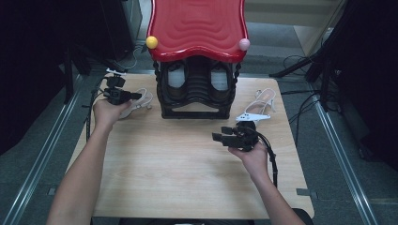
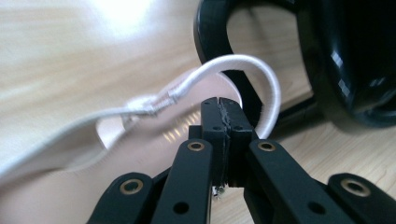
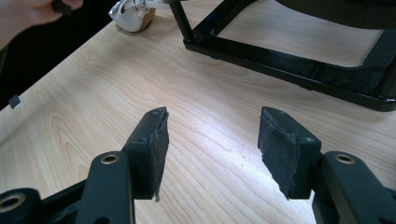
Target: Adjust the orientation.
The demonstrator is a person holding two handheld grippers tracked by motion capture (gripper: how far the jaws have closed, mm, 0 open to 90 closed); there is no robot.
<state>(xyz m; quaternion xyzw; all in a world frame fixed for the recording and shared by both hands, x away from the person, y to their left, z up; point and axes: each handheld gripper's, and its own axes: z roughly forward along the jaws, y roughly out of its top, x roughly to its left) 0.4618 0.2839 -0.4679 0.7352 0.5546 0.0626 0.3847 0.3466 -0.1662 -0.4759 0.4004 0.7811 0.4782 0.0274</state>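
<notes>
A pale strappy sandal [image 1: 142, 100] lies on the wooden table [image 1: 187, 164], just left of the black shoe rack [image 1: 196, 91]. My left gripper [image 1: 136, 96] is shut, its tips right at the sandal's heel end. In the left gripper view the pads [image 2: 233, 119] meet with nothing visible between them, above the insole [image 2: 154, 144] and in front of the white strap loop [image 2: 243, 63]. My right gripper [image 1: 217, 137] is open over bare table, right of centre; its pads [image 3: 156, 149] stand wide apart with nothing between them. A second sandal [image 1: 258, 108] lies right of the rack.
The rack has a red wavy top [image 1: 197, 26] with a yellow ball [image 1: 151, 42] and a pink ball [image 1: 244, 44], and white shoes [image 1: 176, 77] inside. Its black base bar [image 3: 289, 65] lies ahead of my right gripper. Cables and dark stands flank the table.
</notes>
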